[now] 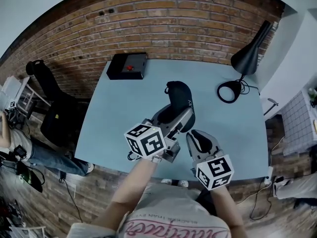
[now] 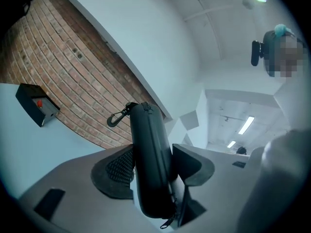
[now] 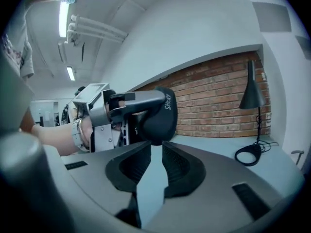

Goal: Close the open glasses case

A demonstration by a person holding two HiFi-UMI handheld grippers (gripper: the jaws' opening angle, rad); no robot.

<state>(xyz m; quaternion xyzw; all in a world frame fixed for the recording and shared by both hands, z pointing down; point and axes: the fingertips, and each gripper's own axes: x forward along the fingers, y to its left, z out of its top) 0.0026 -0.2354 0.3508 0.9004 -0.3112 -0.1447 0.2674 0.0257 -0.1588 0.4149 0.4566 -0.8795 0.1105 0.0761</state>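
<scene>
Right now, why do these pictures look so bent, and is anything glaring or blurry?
Head view: the wide lens bows the brick wall and the edges of the table. Left gripper view: a ceiling light glares, the close glasses case looms large, corners go dark. Right gripper view: a strip light burns white, and the wall curves again.
</scene>
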